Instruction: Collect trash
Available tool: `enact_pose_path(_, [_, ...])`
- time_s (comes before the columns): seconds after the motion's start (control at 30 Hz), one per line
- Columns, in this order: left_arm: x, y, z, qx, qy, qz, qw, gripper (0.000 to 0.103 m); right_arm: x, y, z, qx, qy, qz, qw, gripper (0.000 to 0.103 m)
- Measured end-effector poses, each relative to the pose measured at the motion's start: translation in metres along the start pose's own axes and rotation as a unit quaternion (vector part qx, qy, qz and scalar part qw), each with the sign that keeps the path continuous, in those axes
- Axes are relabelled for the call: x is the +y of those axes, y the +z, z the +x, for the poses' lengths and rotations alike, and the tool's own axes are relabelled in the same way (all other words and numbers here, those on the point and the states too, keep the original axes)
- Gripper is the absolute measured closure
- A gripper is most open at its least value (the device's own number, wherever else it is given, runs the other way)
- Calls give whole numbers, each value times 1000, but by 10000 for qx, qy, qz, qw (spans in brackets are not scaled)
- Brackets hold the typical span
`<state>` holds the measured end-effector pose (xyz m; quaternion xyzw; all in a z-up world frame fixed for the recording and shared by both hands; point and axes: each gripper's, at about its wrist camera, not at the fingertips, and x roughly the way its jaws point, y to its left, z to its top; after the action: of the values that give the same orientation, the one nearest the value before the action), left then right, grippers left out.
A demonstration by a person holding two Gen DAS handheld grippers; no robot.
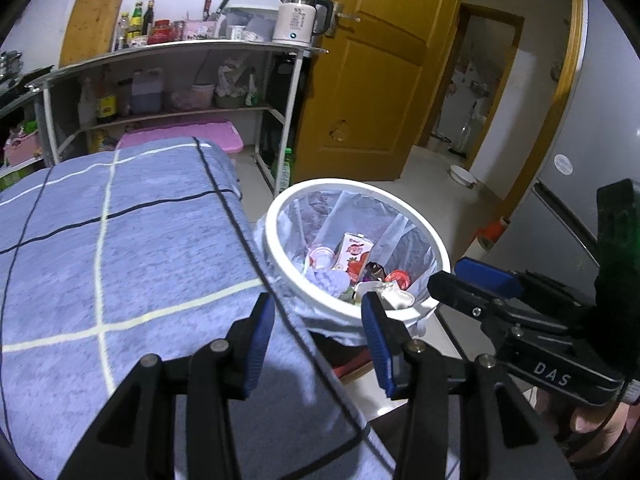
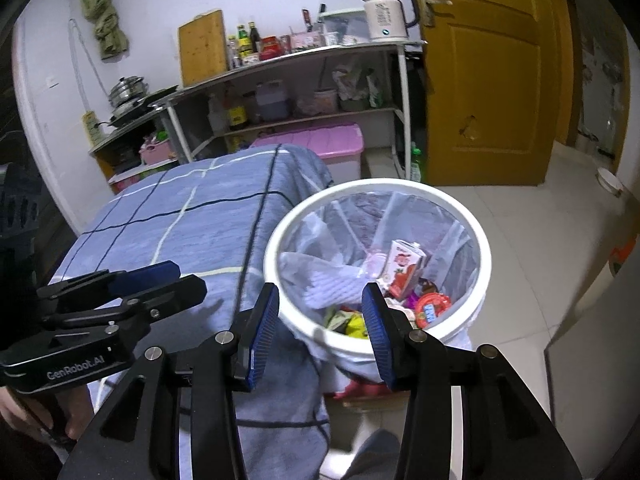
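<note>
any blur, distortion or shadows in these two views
Left wrist view: sharp, shelf bowed by the fisheye, dark corners, a shadow on the blue cloth near the fingers. Right wrist view: same bending on the door, bin sharp, slightly soft at the edges.

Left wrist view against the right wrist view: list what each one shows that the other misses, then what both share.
Only the left wrist view shows the grey fridge and the right gripper from the side.

Only the right wrist view shows the steel pot, the green cloth hanging on the wall, and the left gripper from the side.

Both share the white bin with the juice carton inside, the blue checked cloth, kettle and yellow door.
</note>
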<state>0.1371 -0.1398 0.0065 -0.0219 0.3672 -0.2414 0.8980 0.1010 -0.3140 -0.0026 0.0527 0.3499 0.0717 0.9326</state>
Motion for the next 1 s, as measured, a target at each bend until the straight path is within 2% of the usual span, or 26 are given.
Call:
enact_pose_path(0.5, [13,-39,-52,-301,441,-88,9985,53,43,-30,-28,-55,213,-338,9992,59])
enact_pose_path(0.87, [14,-66,-79,-444,648,-219,9967,52,53,-53,-50,-114,207,-409,9989,59])
enact_pose_path(1.0, [11,-75,-87,-482,731,-204,9960,48,57,-60,-54,-88,205,-448,9987,59])
